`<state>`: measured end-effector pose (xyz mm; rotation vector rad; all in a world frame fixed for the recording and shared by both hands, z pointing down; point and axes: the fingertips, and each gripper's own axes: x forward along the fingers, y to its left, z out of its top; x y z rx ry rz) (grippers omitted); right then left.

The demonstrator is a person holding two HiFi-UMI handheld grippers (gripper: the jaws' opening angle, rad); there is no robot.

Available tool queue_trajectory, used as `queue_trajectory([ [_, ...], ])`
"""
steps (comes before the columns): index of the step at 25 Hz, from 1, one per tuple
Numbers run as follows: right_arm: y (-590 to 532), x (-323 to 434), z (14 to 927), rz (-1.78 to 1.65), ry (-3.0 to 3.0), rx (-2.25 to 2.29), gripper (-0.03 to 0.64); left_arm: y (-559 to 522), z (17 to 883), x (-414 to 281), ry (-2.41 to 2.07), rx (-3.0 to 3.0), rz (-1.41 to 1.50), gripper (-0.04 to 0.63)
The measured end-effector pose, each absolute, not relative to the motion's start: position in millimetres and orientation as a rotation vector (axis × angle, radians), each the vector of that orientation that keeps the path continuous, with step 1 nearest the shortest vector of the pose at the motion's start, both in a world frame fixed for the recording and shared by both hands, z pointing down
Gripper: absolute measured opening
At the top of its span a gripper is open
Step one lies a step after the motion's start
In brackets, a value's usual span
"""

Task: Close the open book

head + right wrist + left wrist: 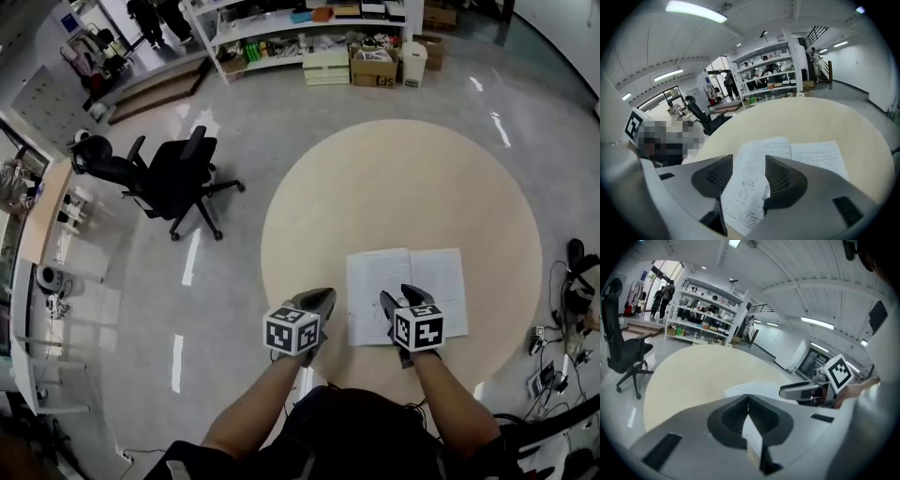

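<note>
I see the book (406, 295) lying open and flat on the round, pale, matte worktop (403, 169), toward its near edge (my side). Its pages are thin white paper with fine print, and together they make a wide rectangle. The long axis runs left to right in the head view, and the spine points away from me. My right claw (398, 297) hangs over the left page with its ribbed grey jaws apart, gripping nothing. My left claw (323, 298) sits just left of the book, jaws pressed together, empty.
</note>
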<state>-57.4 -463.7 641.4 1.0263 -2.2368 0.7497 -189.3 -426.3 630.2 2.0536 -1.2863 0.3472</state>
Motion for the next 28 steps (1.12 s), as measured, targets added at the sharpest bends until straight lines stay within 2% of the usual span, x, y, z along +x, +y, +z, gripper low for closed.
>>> queue_trajectory([
  [3, -445.3, -62.8, 665.3, 0.731, -2.16, 0.984, 0.203, -414.7, 653.4, -177.3, -1.235, 2.006, 0.383, -0.014],
  [9, -425.5, -88.3, 705.8, 0.665, -2.047, 0.928, 0.267, -399.0, 689.4, -171.6, -1.184, 1.951, 0.479, -0.014],
  [15, -413.8, -99.7, 733.9, 0.655, -1.962, 0.882, 0.267, -389.0, 712.4, -166.6, -1.161, 1.961, 0.631, -0.014],
  [28, -412.7, -99.5, 751.1, 0.569, -1.876, 0.88, 0.267, -377.8, 717.4, -157.0, -1.089, 1.99, 0.612, -0.014],
])
